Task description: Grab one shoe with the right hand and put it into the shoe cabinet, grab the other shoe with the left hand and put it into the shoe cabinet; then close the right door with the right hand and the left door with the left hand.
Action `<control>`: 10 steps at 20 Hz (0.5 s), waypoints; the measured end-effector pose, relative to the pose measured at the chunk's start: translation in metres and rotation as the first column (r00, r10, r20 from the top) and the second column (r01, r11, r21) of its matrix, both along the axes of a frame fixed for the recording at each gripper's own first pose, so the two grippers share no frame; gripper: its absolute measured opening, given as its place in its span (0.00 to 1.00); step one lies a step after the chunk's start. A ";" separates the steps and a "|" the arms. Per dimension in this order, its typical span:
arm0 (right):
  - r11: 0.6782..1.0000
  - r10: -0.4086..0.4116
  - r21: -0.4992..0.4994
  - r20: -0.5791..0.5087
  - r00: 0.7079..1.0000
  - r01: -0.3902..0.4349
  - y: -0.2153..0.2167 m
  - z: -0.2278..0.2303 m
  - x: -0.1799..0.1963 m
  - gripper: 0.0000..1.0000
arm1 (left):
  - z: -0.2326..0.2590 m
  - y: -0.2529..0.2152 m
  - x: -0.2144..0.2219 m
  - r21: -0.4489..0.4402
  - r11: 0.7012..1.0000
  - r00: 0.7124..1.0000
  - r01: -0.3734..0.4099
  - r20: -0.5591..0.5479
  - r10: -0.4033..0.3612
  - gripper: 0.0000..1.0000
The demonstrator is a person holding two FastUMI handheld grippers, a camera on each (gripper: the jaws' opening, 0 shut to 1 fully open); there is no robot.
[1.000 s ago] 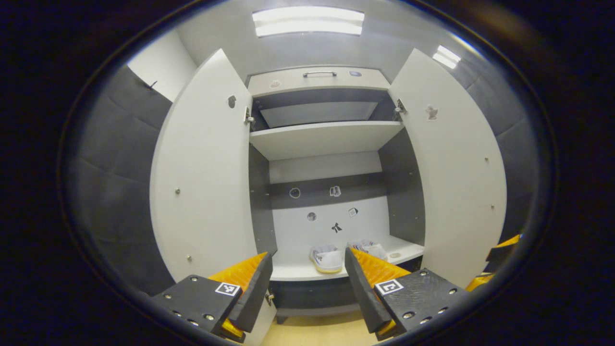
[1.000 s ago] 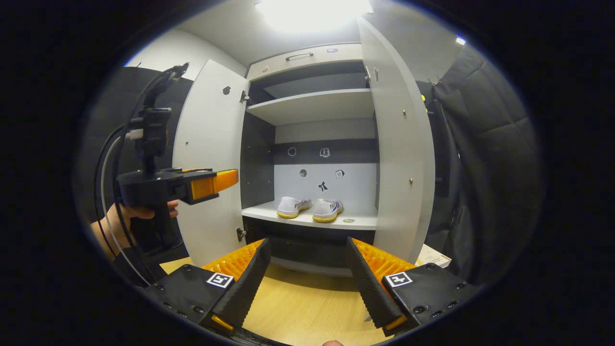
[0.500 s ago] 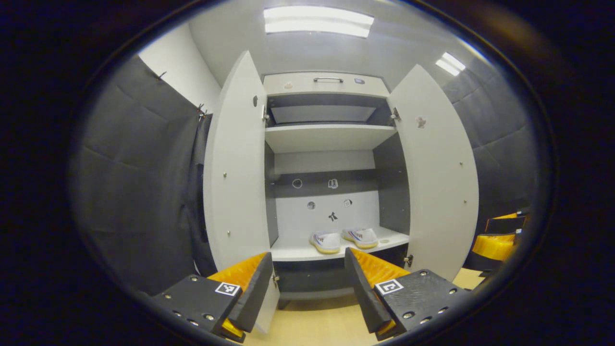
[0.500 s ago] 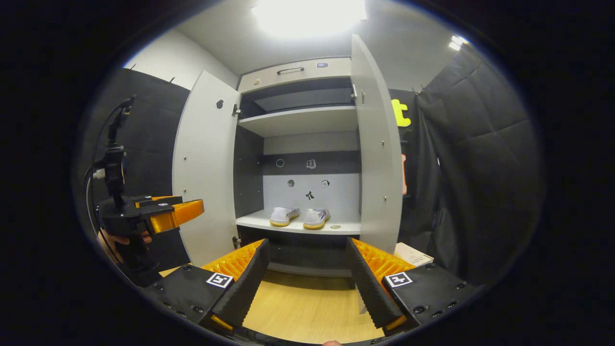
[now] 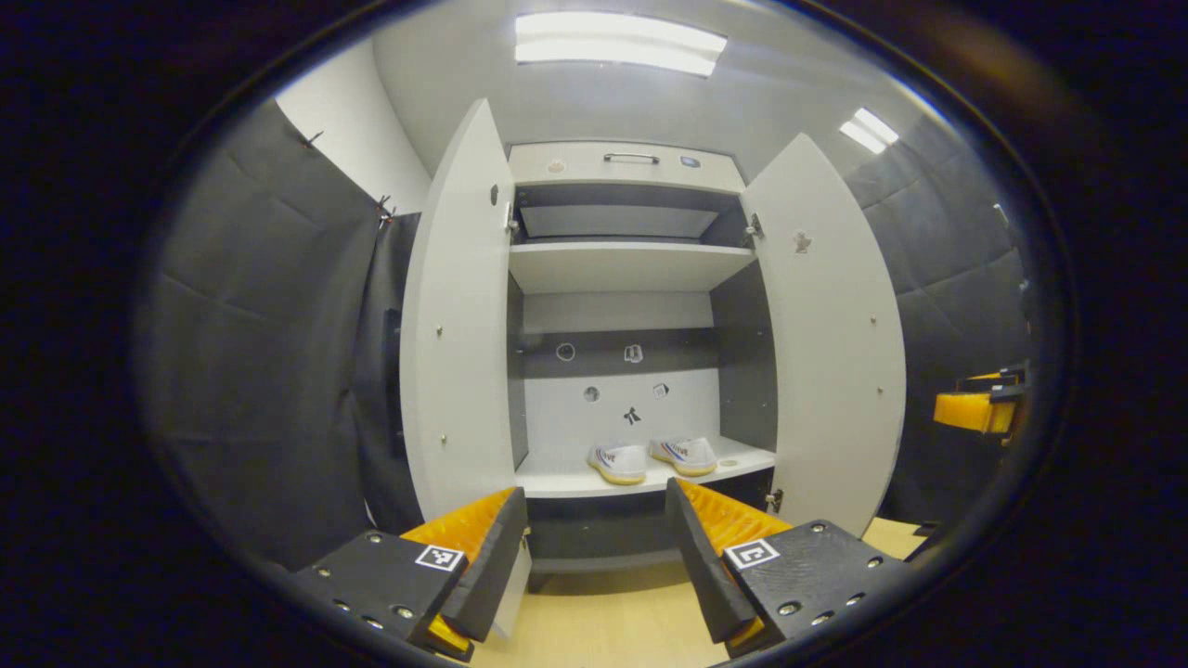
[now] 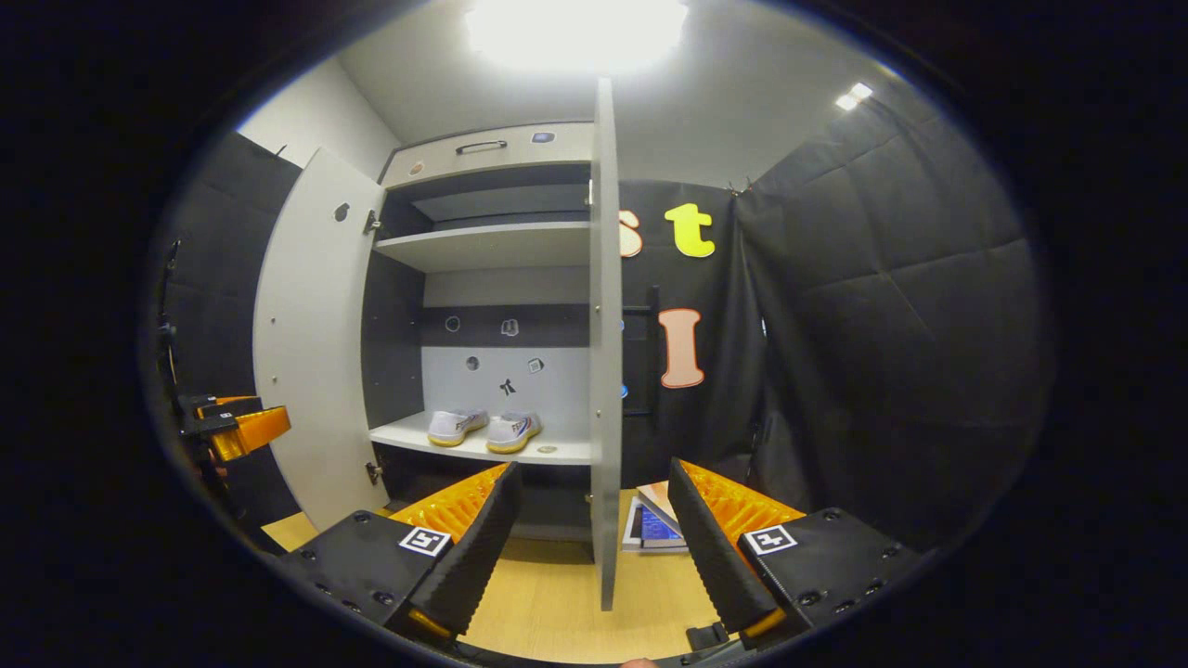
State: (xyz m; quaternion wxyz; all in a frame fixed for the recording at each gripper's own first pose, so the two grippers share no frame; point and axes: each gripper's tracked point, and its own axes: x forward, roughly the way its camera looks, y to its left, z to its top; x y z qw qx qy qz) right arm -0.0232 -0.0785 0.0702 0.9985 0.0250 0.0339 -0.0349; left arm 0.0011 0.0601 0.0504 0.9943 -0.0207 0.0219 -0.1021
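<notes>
On the lower shelf (image 5: 557,478) of the open shoe cabinet (image 5: 626,167), two white shoes sit side by side: the left shoe (image 5: 619,462) and the right shoe (image 5: 685,454), near each other, toes toward the room. Both placing steps look done; the doors remain.

Going left to right in the left gripper view: the left door (image 5: 455,325) stands swung out, nearly edge-on. The left claw (image 5: 594,547) is at the bottom of the view, its jaws wide apart and holding nothing. The left door's lower edge is just above the claw's left finger; whether they touch cannot be told. The shoes are farther in, beyond the gap between the fingers. The right door (image 5: 835,343) opens outward on the far side, and past it the other claw appears at the edge.

In the right gripper view, the left claw (image 6: 232,429) shows at far left. Next comes the cabinet interior with the left shoe (image 6: 455,426) and right shoe (image 6: 513,430). The right door (image 6: 605,353) stands edge-on, directly above the gap of the right claw (image 6: 594,547), which is also spread wide and empty.

The step in hand appears to be closing the right door. To do it well, bring a finger flat against the door's outer face, near its free edge, and push in a smooth arc about the hinge, without pinching the panel.
</notes>
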 end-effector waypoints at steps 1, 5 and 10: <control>1.000 -0.020 -0.010 -0.002 1.000 0.020 -0.010 0.000 0.004 0.99 | -0.002 0.000 -0.001 0.000 1.000 1.000 0.000 -0.005 0.000 0.86; 0.995 -0.101 -0.025 -0.004 0.995 0.101 -0.046 0.003 0.021 0.96 | -0.007 0.008 0.000 0.004 1.000 1.000 -0.024 -0.018 0.024 0.86; 0.978 -0.208 -0.027 -0.001 0.978 0.208 -0.084 0.007 0.049 0.96 | -0.009 0.027 0.000 -0.004 0.998 0.997 -0.069 -0.025 0.069 0.86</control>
